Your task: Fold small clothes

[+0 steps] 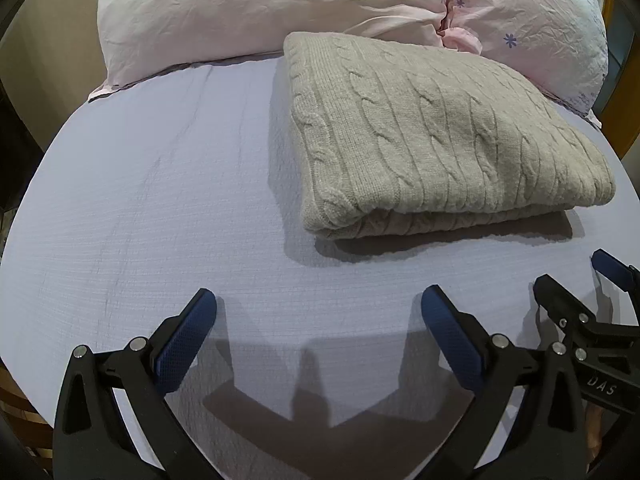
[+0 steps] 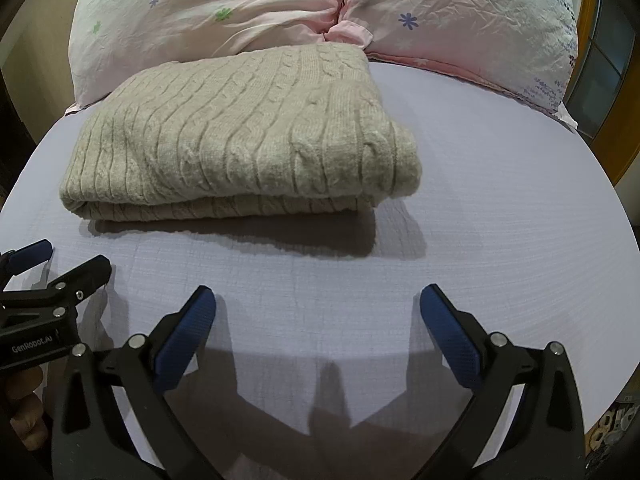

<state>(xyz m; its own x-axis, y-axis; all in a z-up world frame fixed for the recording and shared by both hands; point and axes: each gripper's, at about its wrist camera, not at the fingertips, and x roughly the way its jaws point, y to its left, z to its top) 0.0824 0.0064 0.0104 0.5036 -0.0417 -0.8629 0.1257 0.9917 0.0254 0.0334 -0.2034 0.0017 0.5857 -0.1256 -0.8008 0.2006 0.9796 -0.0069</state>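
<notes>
A beige cable-knit sweater (image 1: 436, 132) lies folded in a neat rectangle on the pale lilac bed sheet (image 1: 160, 200); it also shows in the right wrist view (image 2: 240, 132). My left gripper (image 1: 319, 304) is open and empty, hovering over bare sheet in front of the sweater's near left corner. My right gripper (image 2: 318, 302) is open and empty, in front of the sweater's near right corner. Each gripper also shows at the edge of the other's view: the right one (image 1: 572, 276) and the left one (image 2: 72, 258).
Two pink floral pillows (image 1: 260, 8) (image 2: 460, 20) lie side by side behind the sweater, touching its far edge. The bed's wooden frame (image 2: 620, 152) shows at the right. Bare sheet lies left of the sweater and between it and the grippers.
</notes>
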